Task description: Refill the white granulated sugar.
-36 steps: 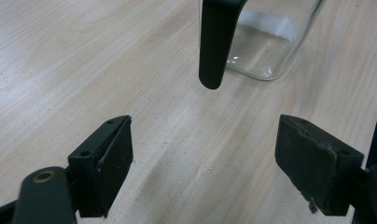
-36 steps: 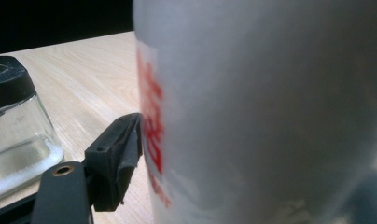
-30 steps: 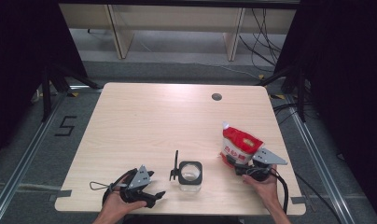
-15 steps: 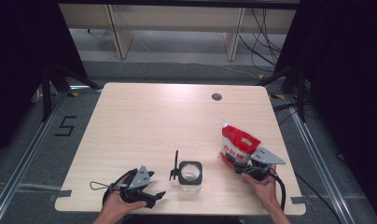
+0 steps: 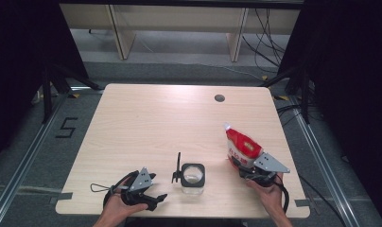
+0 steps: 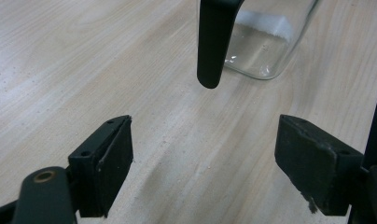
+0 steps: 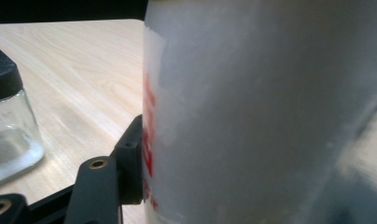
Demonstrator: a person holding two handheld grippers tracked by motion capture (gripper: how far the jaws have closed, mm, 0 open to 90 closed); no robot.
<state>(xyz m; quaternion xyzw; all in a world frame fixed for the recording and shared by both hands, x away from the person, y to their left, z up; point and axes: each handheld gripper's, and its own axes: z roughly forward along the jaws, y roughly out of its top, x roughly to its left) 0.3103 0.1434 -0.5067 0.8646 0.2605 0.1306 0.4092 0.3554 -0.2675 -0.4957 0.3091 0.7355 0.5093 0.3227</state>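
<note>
Pouch (image 5: 242, 147) btwn closing jaws of right tool (image 5: 249, 166).

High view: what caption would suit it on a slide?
Right gripper closing on a red and white pouch; left gripper open near a glass jar.

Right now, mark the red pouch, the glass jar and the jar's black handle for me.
red pouch (image 5: 240, 148), high view, on its red front panel.
glass jar (image 5: 193, 174), high view, on its open mouth.
black handle (image 6: 213, 42), left gripper view, mid-shaft.
</note>
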